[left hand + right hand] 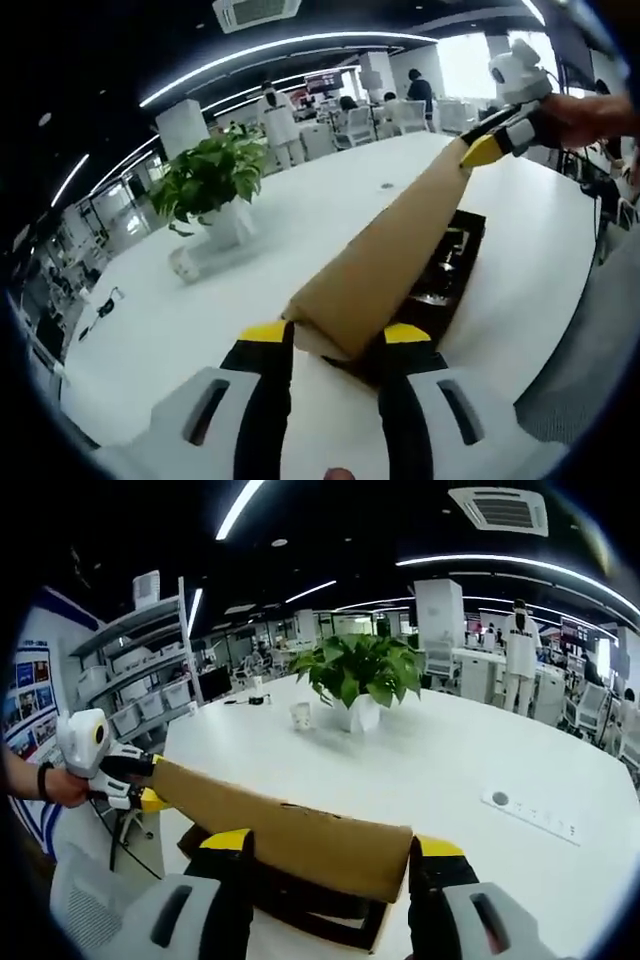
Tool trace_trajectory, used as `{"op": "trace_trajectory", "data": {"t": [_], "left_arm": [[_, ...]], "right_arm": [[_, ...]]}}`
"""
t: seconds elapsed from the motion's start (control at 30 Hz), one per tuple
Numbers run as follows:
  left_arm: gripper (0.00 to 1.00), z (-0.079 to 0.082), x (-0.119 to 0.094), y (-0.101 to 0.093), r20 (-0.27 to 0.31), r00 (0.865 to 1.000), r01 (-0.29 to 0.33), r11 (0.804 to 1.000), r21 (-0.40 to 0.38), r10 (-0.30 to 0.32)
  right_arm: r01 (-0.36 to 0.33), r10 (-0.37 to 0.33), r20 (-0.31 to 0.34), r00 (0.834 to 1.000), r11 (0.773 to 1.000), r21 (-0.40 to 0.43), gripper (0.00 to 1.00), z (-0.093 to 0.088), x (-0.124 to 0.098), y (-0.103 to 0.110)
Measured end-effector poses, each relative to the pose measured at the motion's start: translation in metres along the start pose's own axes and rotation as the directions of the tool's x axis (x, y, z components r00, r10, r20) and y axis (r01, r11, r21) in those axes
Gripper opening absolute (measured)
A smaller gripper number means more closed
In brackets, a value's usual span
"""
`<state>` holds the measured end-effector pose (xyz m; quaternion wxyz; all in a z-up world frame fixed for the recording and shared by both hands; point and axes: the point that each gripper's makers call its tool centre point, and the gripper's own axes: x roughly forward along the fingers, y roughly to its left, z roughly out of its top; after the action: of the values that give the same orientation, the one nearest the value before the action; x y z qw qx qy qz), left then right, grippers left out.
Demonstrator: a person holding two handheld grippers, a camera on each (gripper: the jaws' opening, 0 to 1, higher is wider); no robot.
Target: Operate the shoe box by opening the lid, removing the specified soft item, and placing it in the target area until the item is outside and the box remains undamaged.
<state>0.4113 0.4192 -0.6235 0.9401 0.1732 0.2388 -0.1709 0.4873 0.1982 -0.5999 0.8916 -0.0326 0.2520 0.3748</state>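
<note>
Left gripper view
- Left gripper (338,338): its two yellow-tipped black jaws rose from the bottom of the view, one on either side of the near end of the lid; whether they pinched it or merely flanked it could not be told.
- Lid (385,255): a plain brown cardboard panel, raised and tilted, running from the left gripper up to the right gripper at its far end.
- Shoe box (455,262): dark, open under the lid, resting on the white table (300,230); something lay inside, too unclear to name.
- Right gripper (487,148): at the far end of the lid, its yellow tip touching that corner, held by a hand (580,115).
- Potted plant (212,180): green, in a white pot, on the table well to the left of the shoe box.
- People: standing and seated far behind the table.

Right gripper view
- Right gripper (335,848): jaws stood apart with the near edge of the lid (280,835) between them; a firm grip could not be told.
- Shoe box (300,905): its dark base lay beneath the lid on the table (480,760).
- Left gripper (140,780): at the far left end of the lid, touching it, with a hand (60,785) behind it.
- Potted plant (360,680): beyond the shoe box, near the middle of the table.
- Shelving (150,680): left of the table.
</note>
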Motion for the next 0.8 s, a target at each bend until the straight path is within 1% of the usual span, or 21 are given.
{"op": "trace_trajectory", "data": {"t": [0.07,0.17,0.27,0.33,0.5,0.6,0.8], "left_arm": [[0.28,0.001,0.001,0.003,0.0,1.0,-0.013,1.0,0.025,0.013],[0.26,0.004,0.001,0.006,0.006,1.0,-0.023,0.999,0.025,0.023],[0.23,0.006,0.001,0.011,0.002,0.999,-0.037,0.997,0.069,0.037],[0.21,0.008,0.001,0.012,0.008,0.999,-0.043,0.996,0.073,0.042],[0.18,0.013,0.002,0.02,0.019,0.999,-0.047,0.998,0.048,0.046],[0.15,0.014,0.002,0.022,0.02,0.999,-0.048,0.998,0.044,0.047],[0.15,0.016,0.003,0.024,0.02,0.999,-0.039,0.999,0.026,0.039]], "right_arm": [[0.002,-0.002,0.008,1.0,1.0,-0.004,0.6,0.003,0.0,0.0],[0.004,-0.004,0.021,1.0,1.0,-0.006,0.6,0.007,0.001,-0.001],[-0.006,0.007,0.028,1.0,0.999,-0.049,0.61,0.012,0.002,-0.002],[-0.014,0.016,0.033,0.999,0.998,-0.069,0.62,0.014,0.002,-0.001],[-0.043,0.046,0.029,0.999,0.994,-0.103,0.66,0.018,0.003,0.001],[-0.043,0.047,0.041,0.998,0.994,-0.104,0.66,0.021,0.004,-0.001],[-0.051,0.056,0.051,0.997,0.993,-0.102,0.65,0.023,0.005,-0.002]]}}
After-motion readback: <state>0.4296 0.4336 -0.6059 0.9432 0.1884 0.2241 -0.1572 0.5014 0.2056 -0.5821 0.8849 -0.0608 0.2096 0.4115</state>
